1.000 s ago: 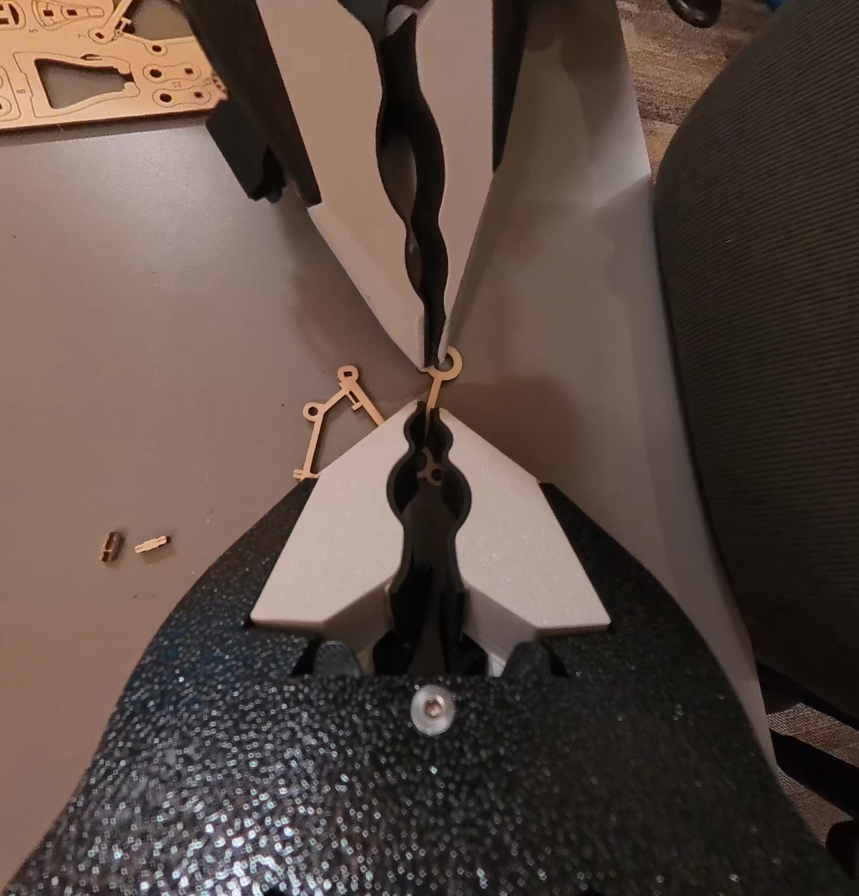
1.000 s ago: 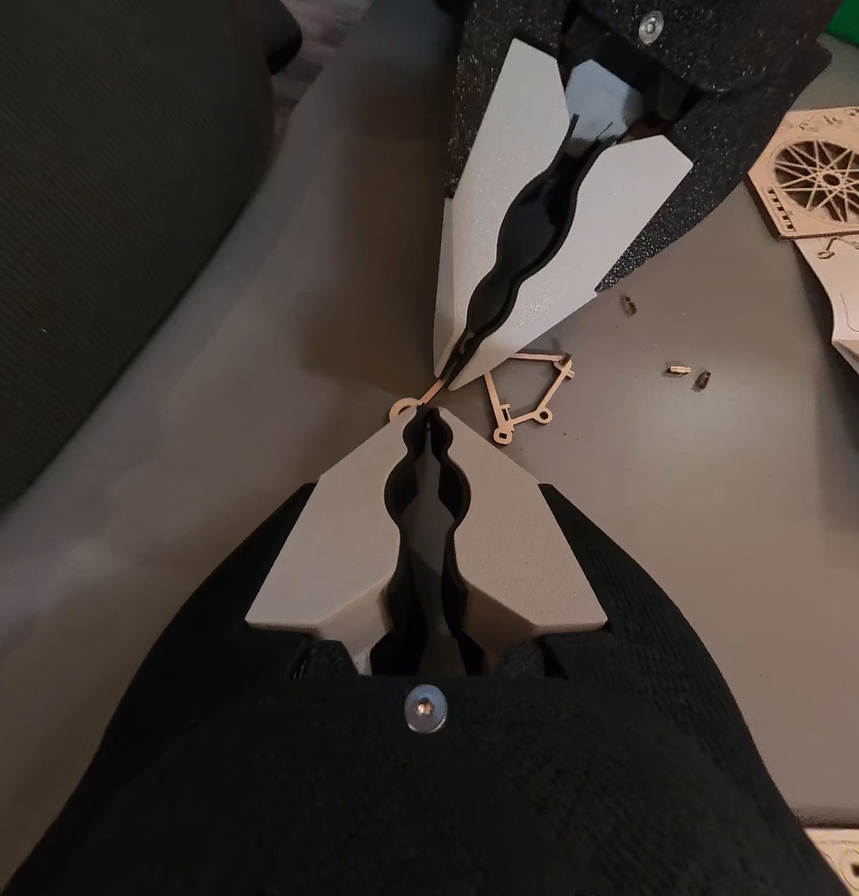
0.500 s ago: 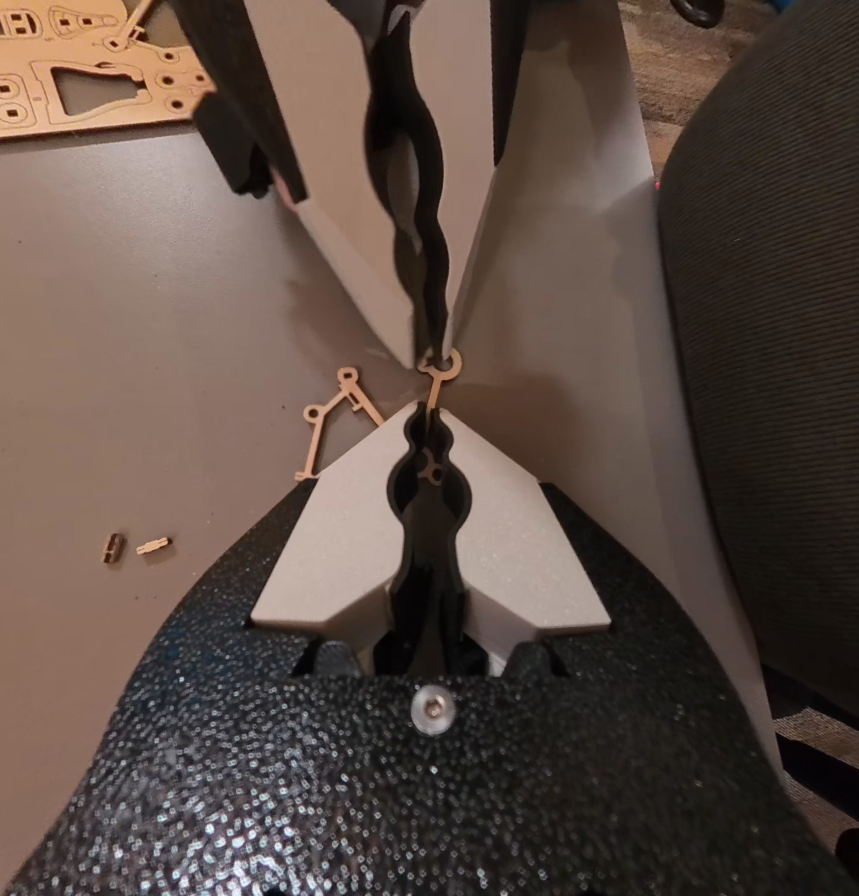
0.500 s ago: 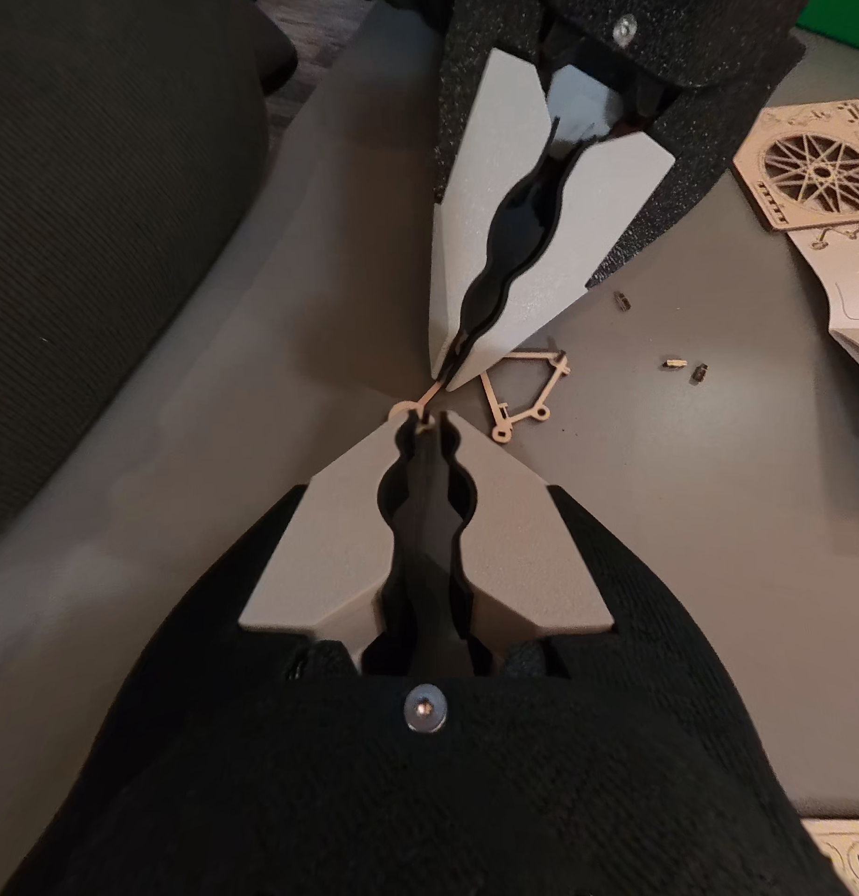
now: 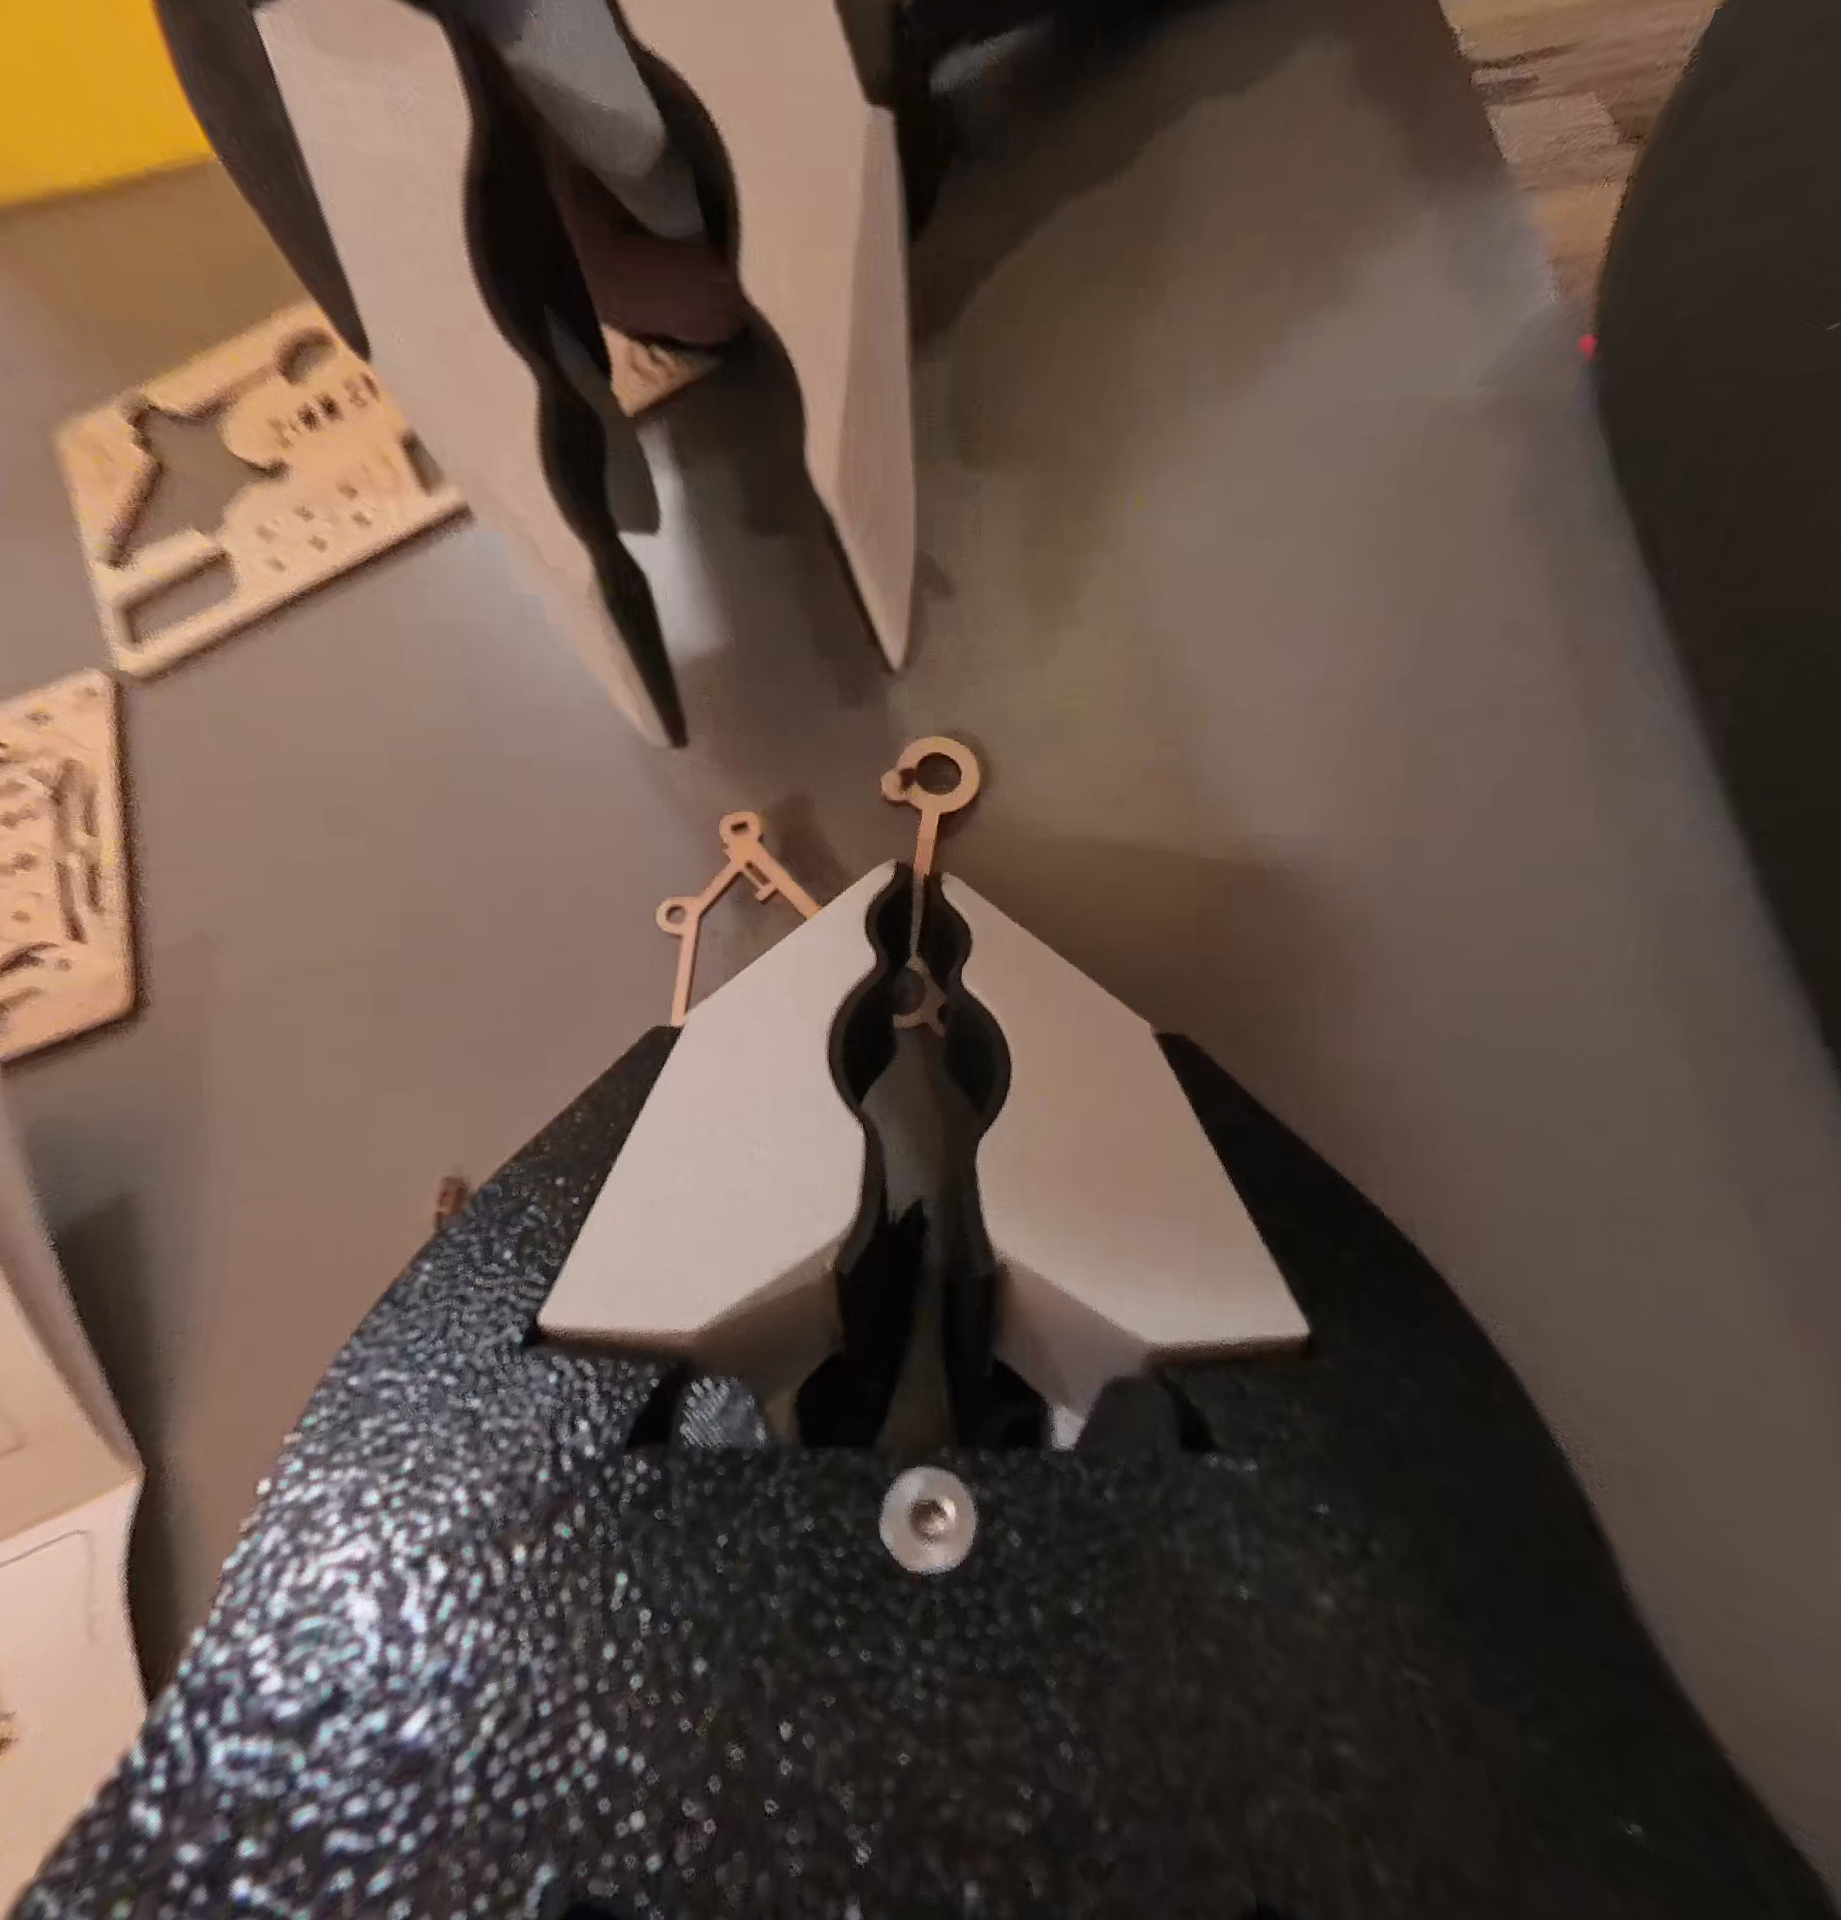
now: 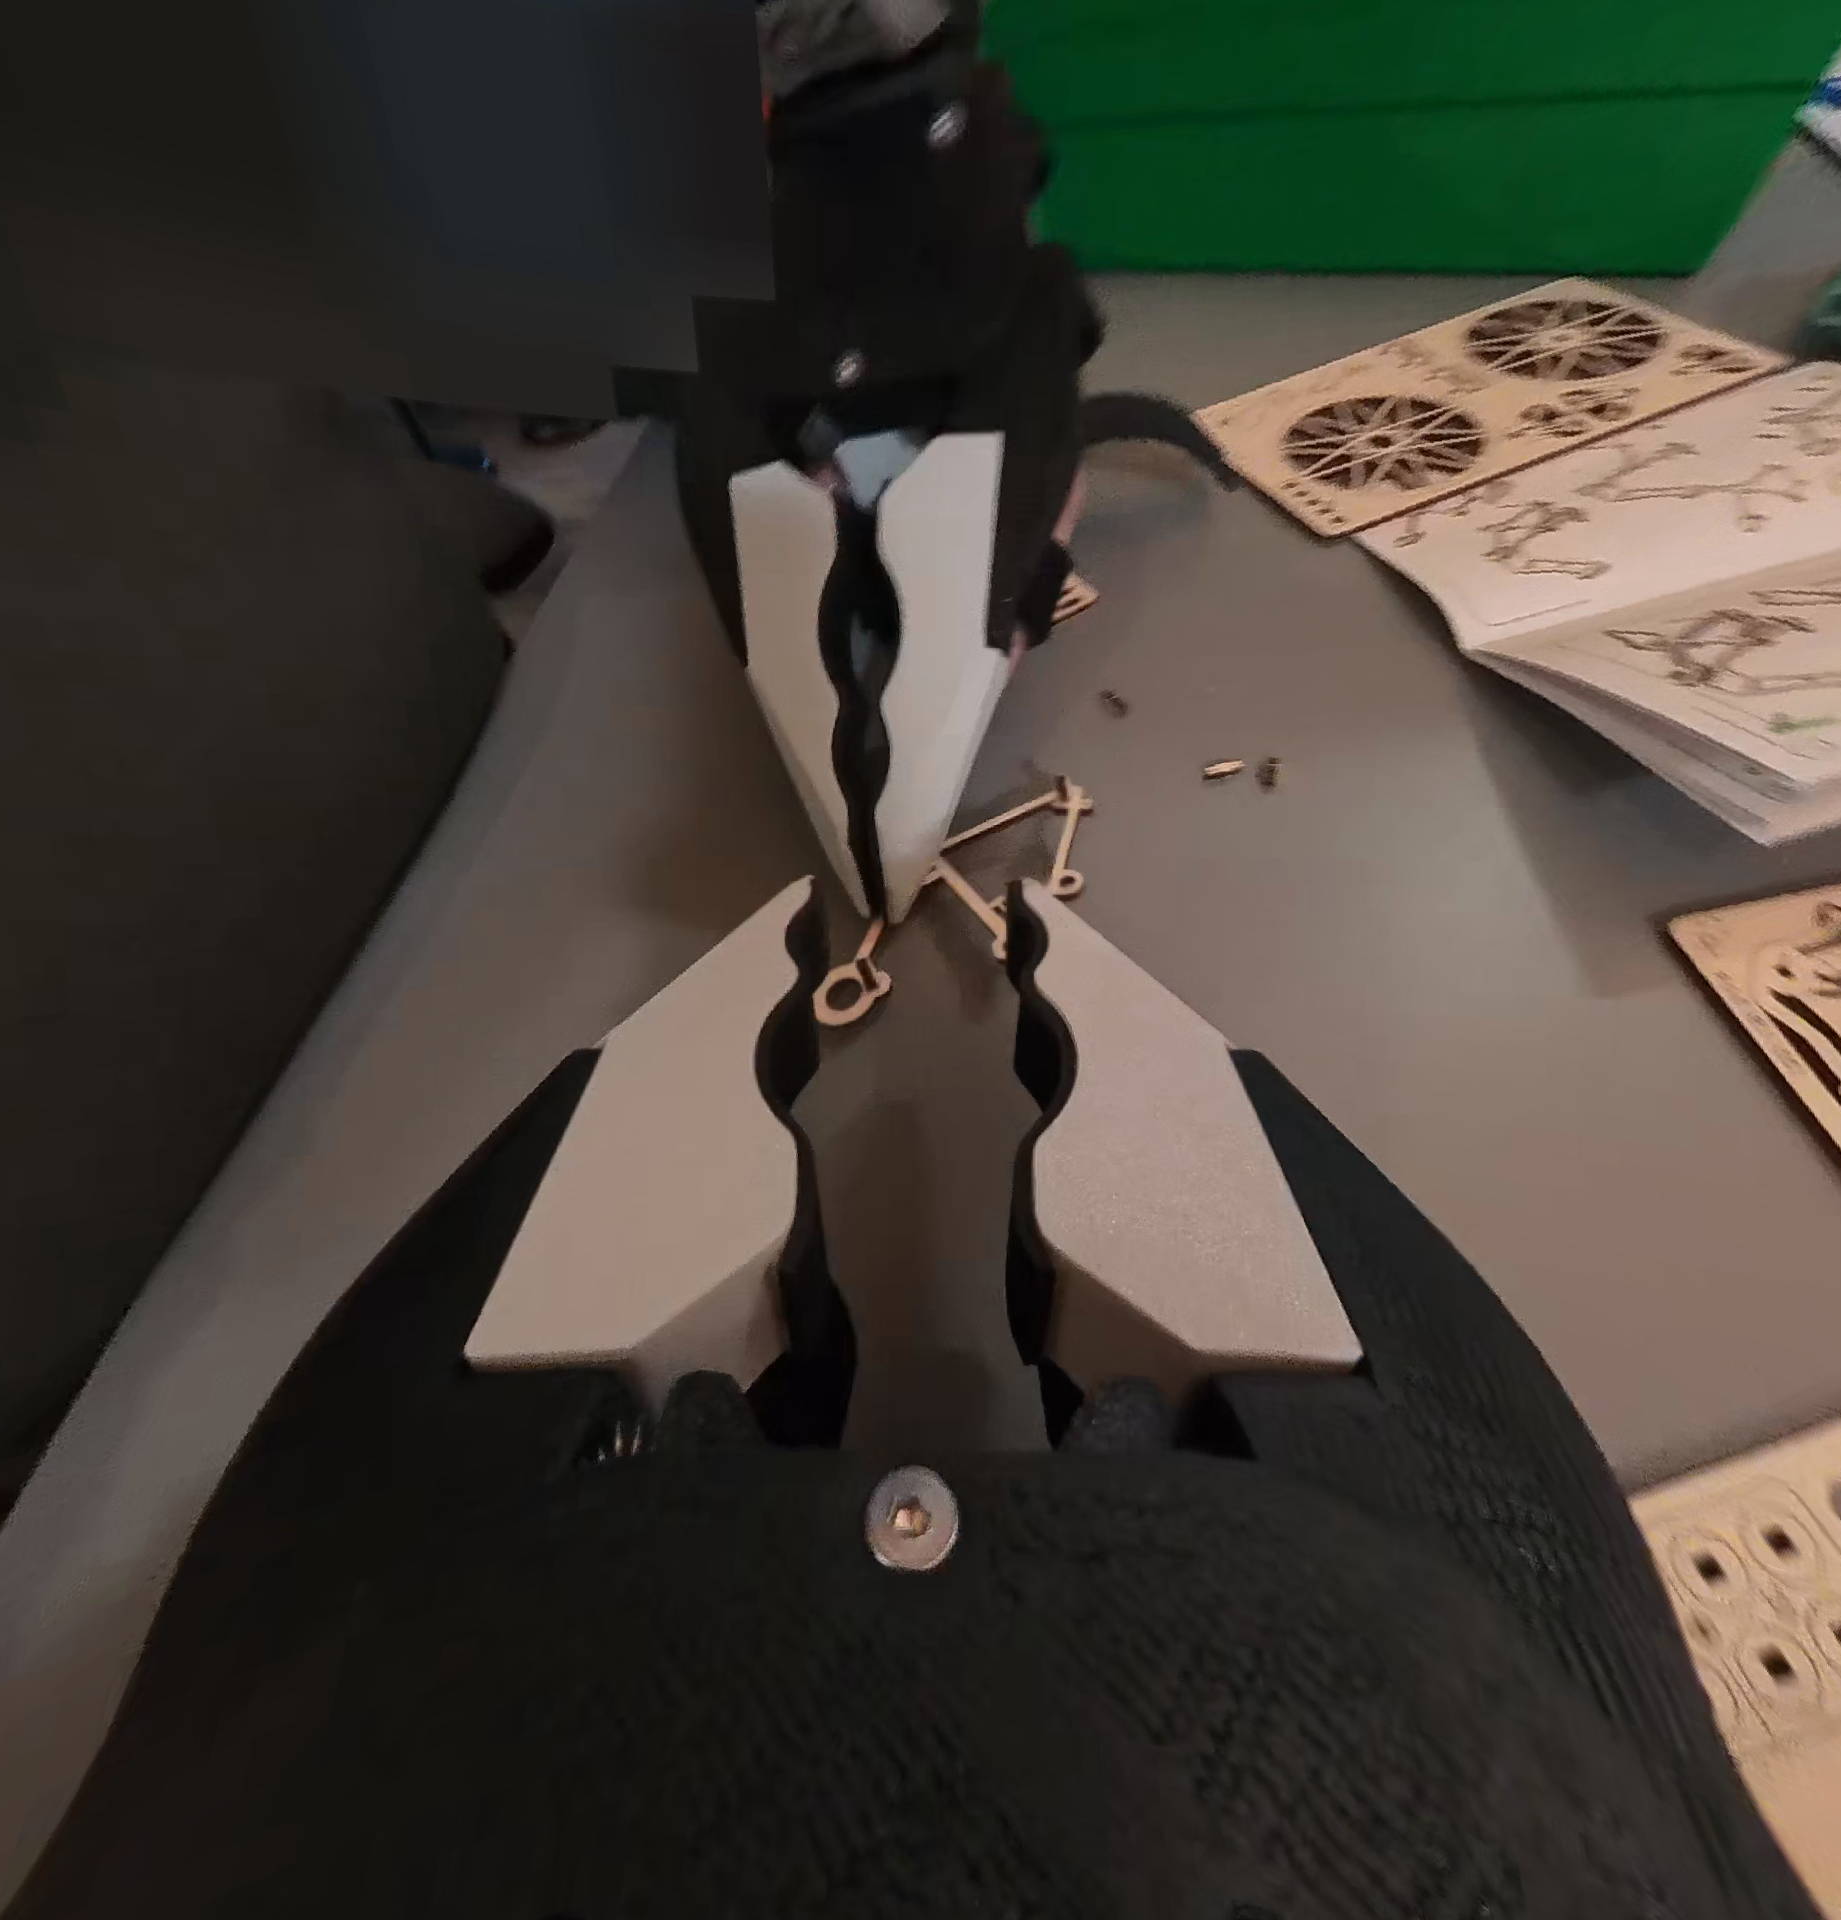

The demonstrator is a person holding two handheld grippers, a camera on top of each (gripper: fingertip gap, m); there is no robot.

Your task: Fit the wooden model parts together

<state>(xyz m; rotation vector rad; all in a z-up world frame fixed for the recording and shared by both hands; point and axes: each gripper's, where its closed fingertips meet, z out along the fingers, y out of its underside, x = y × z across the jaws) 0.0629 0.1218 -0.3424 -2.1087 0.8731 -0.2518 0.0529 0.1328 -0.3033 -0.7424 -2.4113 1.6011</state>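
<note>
The left gripper (image 5: pixel 914 883) is clamped on a thin wooden rod piece (image 5: pixel 931 821), its two pale fingers (image 5: pixel 781 1049) closed together on the shaft so that only the ringed end sticks out past the tips. The right gripper (image 6: pixel 916 904) stands with its fingers wide apart and holds nothing; in its own view the ringed end of the rod lies between its spread tips without touching either.

The rod's long axis runs straight along the left gripper's fingers, ring end pointing away from that gripper and toward the right one, low over the grey table (image 5: pixel 376 935). Just beside it, flat on the table, lies a thin wooden frame piece (image 5: pixel 724 914). Two tiny wooden pegs (image 6: pixel 1243 770) lie farther off, and punched wooden sheets (image 6: pixel 1477 416) and an open booklet (image 6: pixel 1674 623) sit well apart.

The risks look plain. The rod is very slender, so a sideways push from the right gripper closing off-centre could snap it or twist it in the left grasp. With so little shaft showing, it could also slip or pivot if the ring catches on the table or on a fingertip.
</note>
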